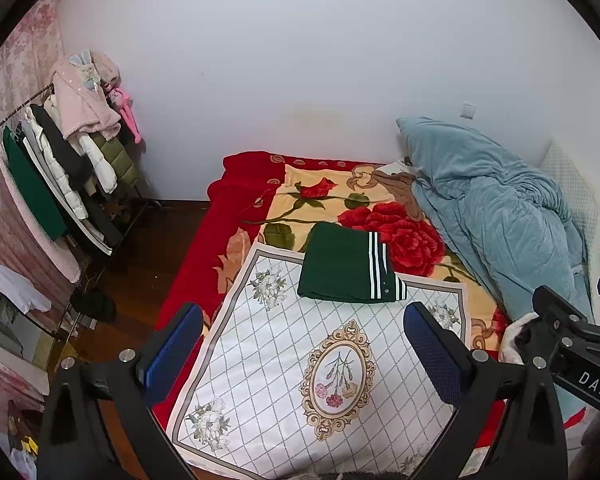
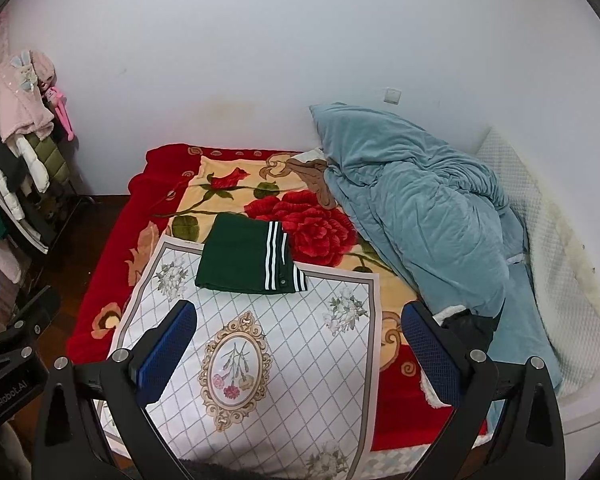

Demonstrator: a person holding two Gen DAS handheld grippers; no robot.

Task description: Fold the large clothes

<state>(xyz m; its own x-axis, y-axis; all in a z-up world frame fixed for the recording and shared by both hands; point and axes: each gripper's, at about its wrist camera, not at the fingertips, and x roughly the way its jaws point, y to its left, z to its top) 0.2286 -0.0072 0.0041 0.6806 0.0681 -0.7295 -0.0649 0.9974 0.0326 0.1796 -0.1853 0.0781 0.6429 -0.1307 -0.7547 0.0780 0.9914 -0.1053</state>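
A dark green garment with white stripes (image 1: 346, 270) (image 2: 246, 260) lies folded into a neat rectangle at the far edge of a white floral cloth (image 1: 300, 360) (image 2: 284, 360) spread on the bed. My left gripper (image 1: 304, 344) hovers open above the near part of the cloth, well short of the garment, with nothing between its blue pads. My right gripper (image 2: 300, 340) is open and empty too, held beside the left one at a similar height. The right gripper's body (image 1: 572, 344) shows at the right edge of the left wrist view.
The bed has a red rose blanket (image 1: 332, 208) (image 2: 300, 216). A crumpled blue quilt (image 1: 492, 208) (image 2: 412, 208) is piled along its right side against the wall. A rack of hanging clothes (image 1: 68, 160) (image 2: 16, 148) stands left of the bed over dark wood floor (image 1: 148, 248).
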